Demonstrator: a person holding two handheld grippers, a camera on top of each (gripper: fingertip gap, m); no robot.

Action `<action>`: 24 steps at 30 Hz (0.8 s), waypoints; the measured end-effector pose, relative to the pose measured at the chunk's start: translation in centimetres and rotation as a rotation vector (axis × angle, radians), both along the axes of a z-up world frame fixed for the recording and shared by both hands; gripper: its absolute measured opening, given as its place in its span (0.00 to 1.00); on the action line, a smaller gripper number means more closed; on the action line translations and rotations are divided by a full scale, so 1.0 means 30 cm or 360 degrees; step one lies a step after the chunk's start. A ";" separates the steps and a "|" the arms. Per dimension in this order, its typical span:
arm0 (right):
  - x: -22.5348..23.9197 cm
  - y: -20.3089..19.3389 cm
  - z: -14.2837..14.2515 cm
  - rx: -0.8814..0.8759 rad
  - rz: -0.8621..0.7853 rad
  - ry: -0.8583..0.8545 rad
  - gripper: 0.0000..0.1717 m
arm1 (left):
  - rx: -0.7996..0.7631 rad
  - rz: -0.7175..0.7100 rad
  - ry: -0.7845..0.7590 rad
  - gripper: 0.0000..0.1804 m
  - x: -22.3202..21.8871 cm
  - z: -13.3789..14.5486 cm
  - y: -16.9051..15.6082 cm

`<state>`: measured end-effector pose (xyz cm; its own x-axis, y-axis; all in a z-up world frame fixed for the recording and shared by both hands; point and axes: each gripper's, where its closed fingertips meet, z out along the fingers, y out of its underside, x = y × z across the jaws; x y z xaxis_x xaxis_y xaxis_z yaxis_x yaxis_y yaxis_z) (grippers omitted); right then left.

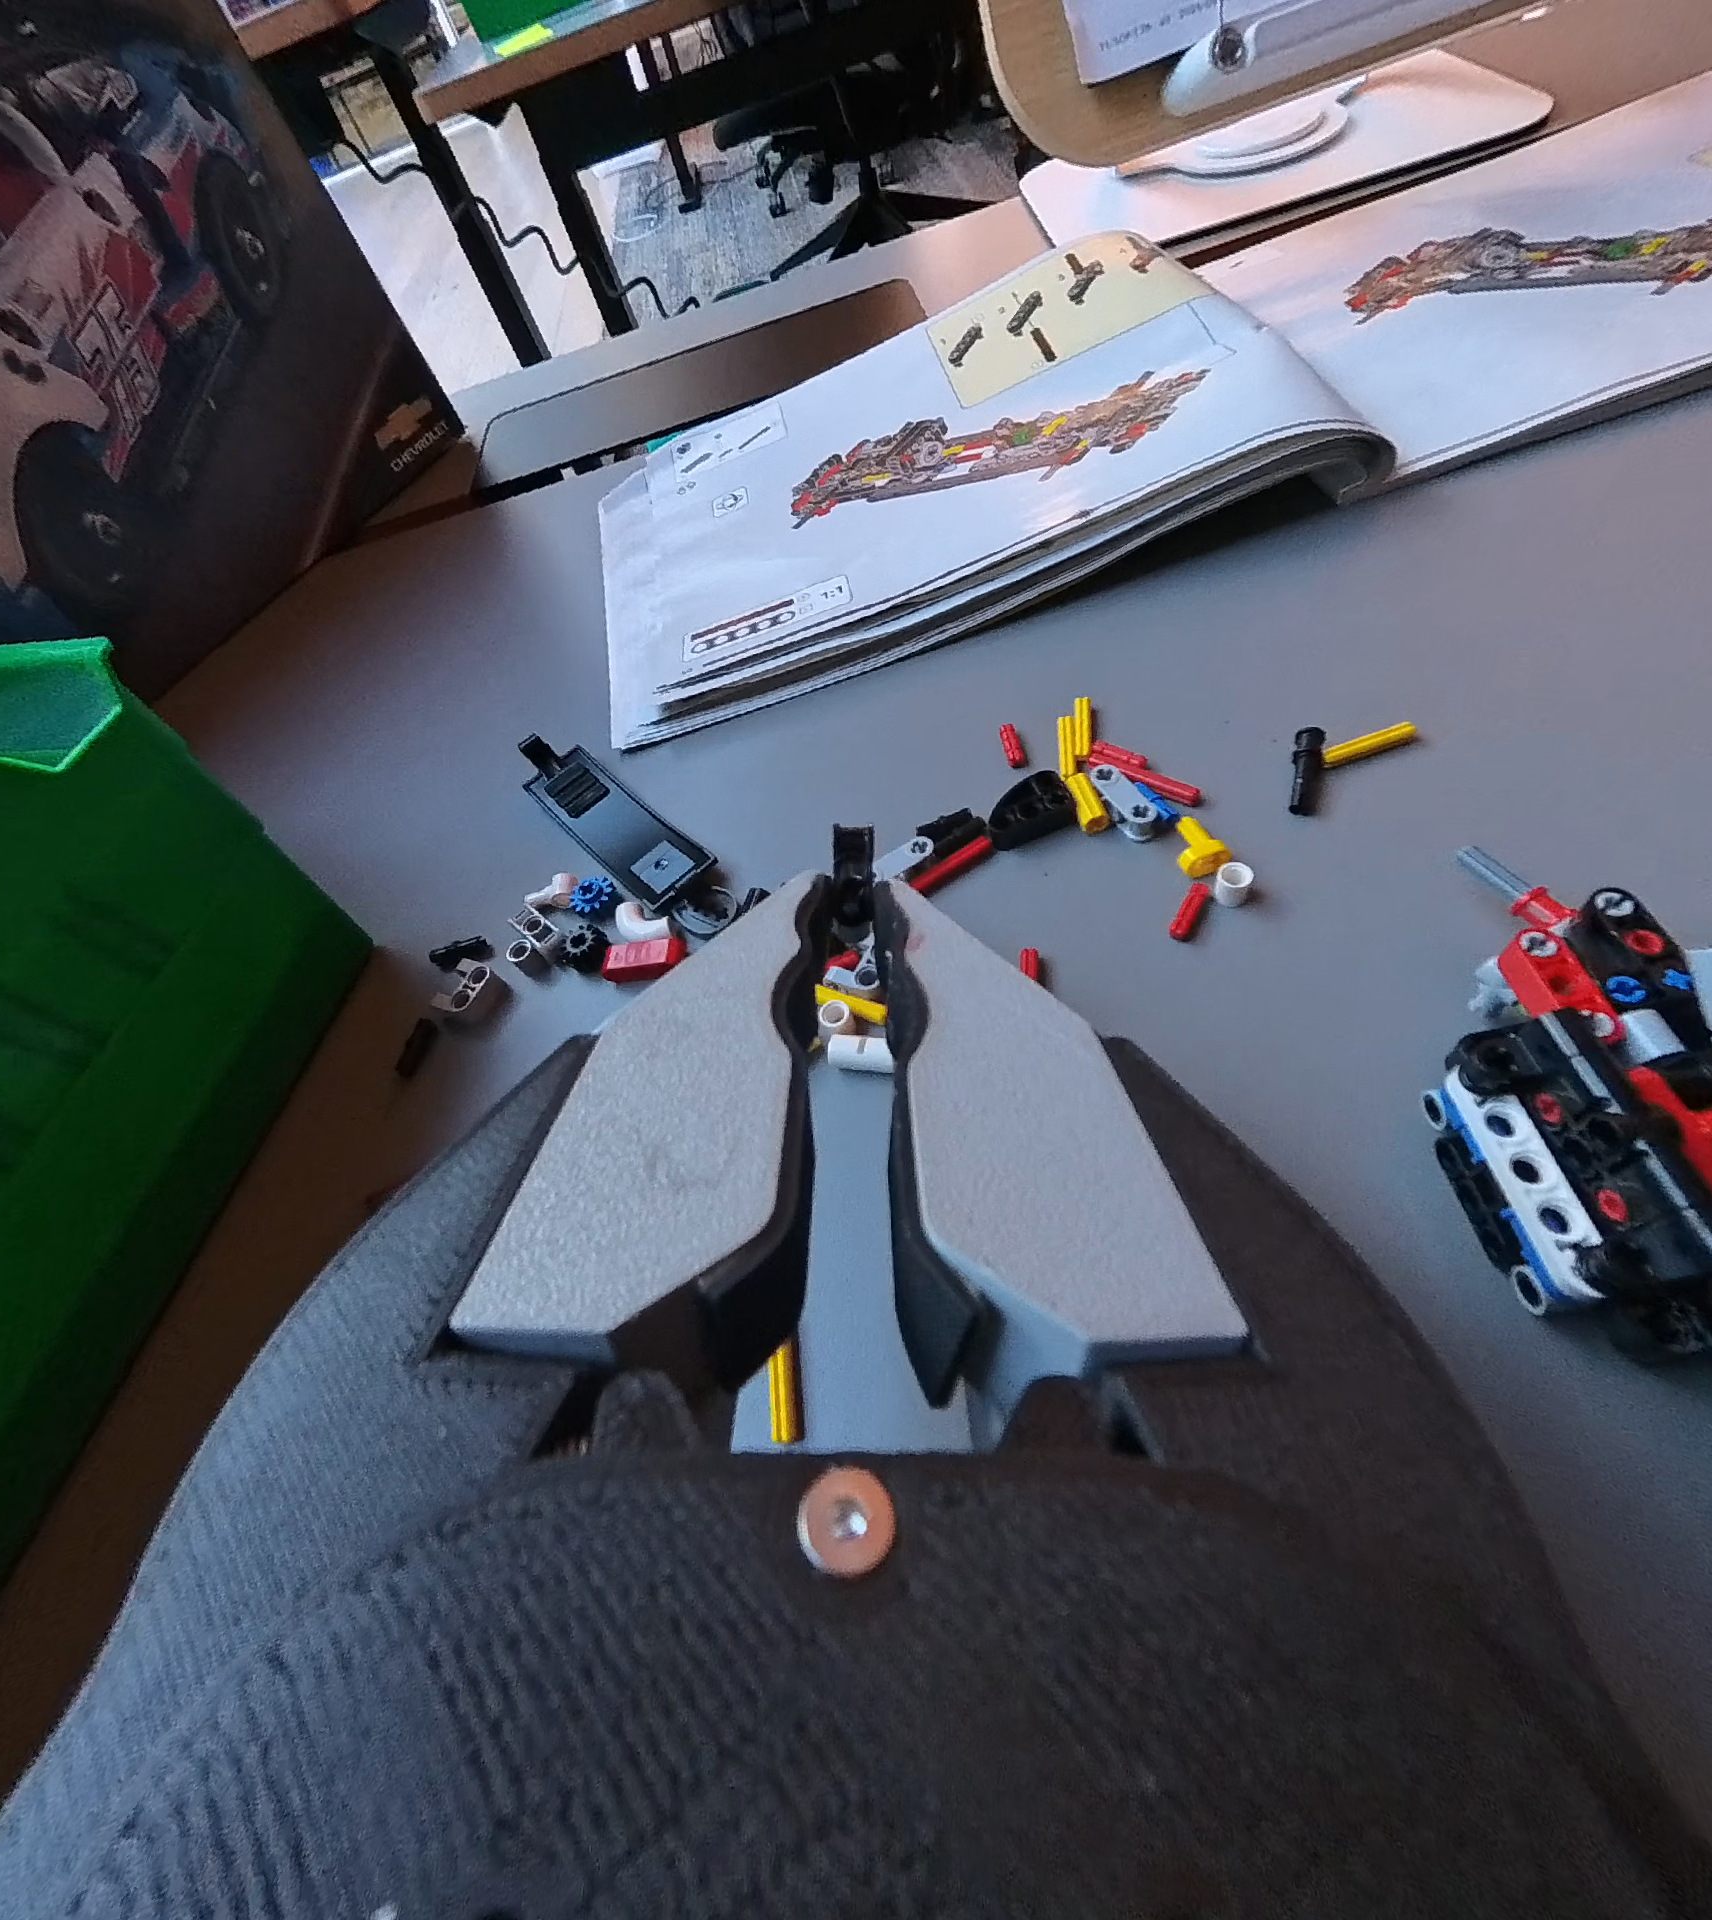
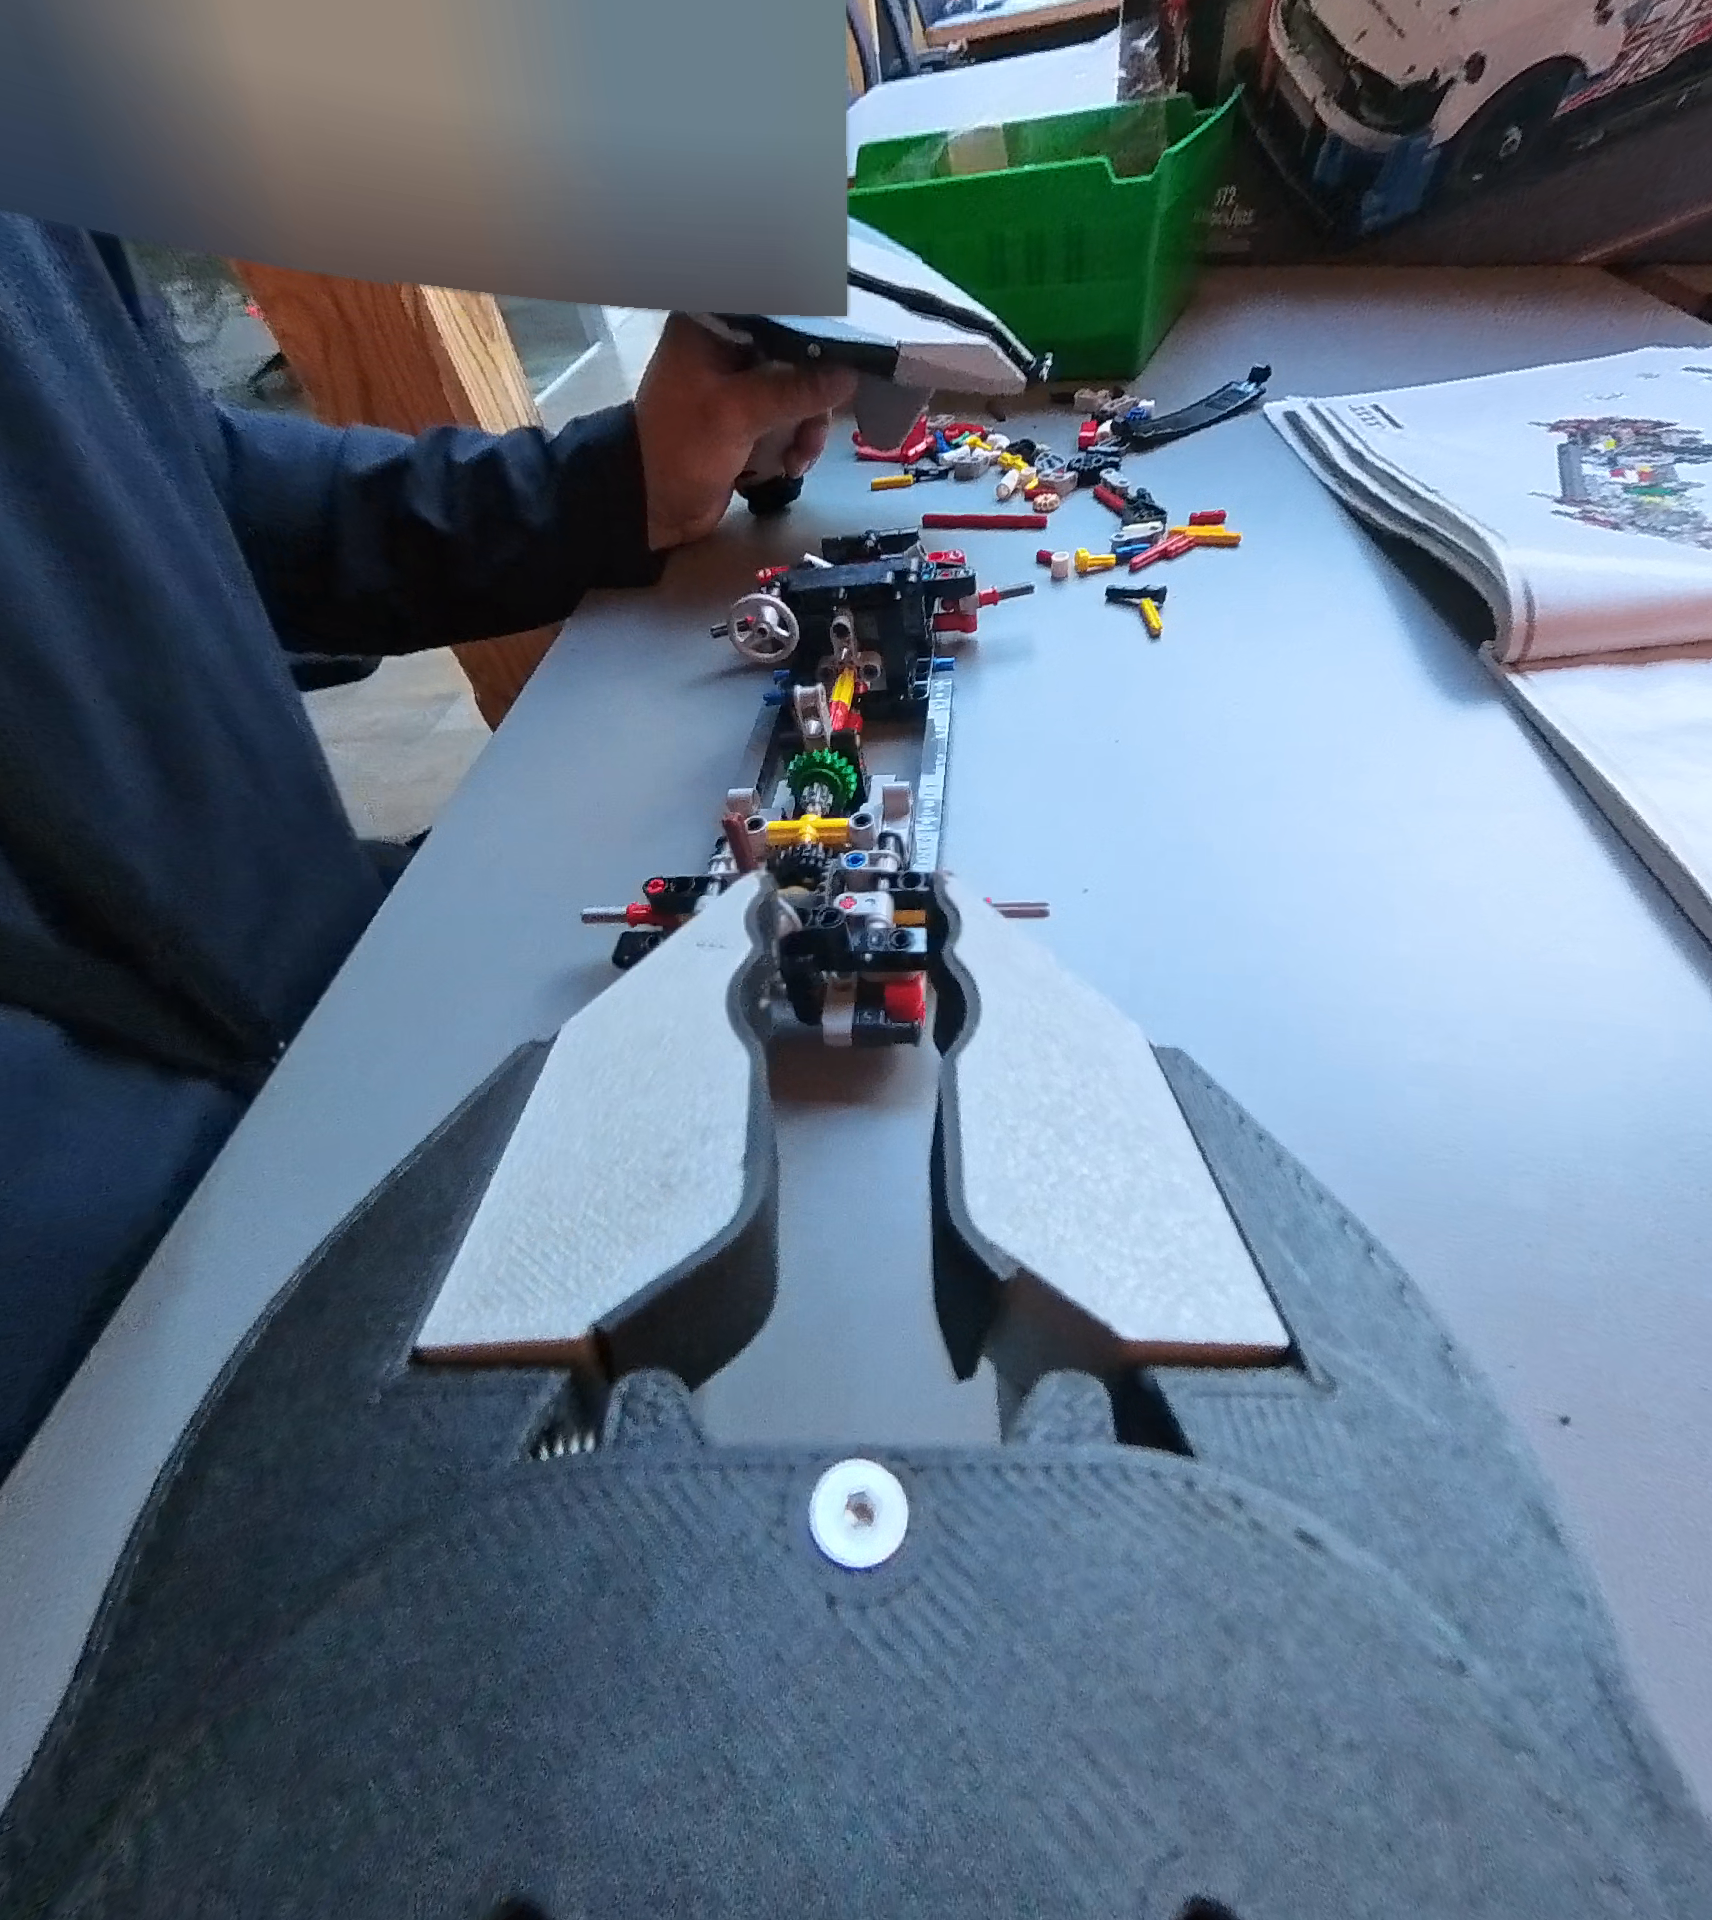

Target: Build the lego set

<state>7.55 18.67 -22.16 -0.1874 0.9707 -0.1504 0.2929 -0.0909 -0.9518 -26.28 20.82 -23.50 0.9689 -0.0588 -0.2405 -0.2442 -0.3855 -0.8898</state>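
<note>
My left gripper [image 1: 852,894] is shut on a small black connector piece [image 1: 852,854] that sticks out past its fingertips, just above a scatter of loose red, yellow, black and white pieces [image 1: 1122,790] on the grey table [image 1: 1454,644]. The left gripper also shows in the right wrist view [image 2: 935,353], held by a hand [image 2: 717,447] over the same pieces [image 2: 1039,478]. My right gripper [image 2: 852,899] is open, its fingers on either side of the near end of a long brick-built chassis [image 2: 852,810]. A gap shows beside the left finger [image 2: 717,935]. The chassis also shows in the left wrist view [image 1: 1610,1122].
A green bin [image 1: 52,987] stands at the left, with a printed car box [image 1: 104,312] behind it. An open instruction booklet [image 1: 987,488] lies beyond the pieces. A flat black panel [image 1: 613,821] lies among them. A person in a dark sleeve [image 2: 364,520] sits at the table's edge. Spacing between my two grippers at the tips: around 35 cm.
</note>
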 end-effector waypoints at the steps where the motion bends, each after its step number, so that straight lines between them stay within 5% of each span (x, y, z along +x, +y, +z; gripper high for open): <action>1: -0.002 -0.005 -0.006 0.0014 0.0007 -0.0015 0.15 | 0.0002 -0.0001 -0.0005 0.03 0.000 0.001 0.000; 14: 0.014 -0.050 -0.103 -0.0009 0.0128 -0.0325 0.31 | 0.0052 -0.0023 -0.0029 0.03 0.006 0.017 -0.004; 20: -0.004 -0.084 -0.169 0.0037 0.0092 -0.0528 0.51 | 0.0073 -0.0030 -0.0058 0.03 0.007 0.024 -0.007; 24: -0.017 -0.106 -0.213 0.0109 0.0048 -0.0653 0.54 | 0.0082 -0.0037 -0.0071 0.03 0.009 0.028 -0.008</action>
<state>7.02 15.49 -28.53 -0.1537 0.9761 -0.1539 0.6509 -0.0172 -0.7590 -26.02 20.58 -22.66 0.9773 -0.0702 -0.2001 -0.2121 -0.3334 -0.9186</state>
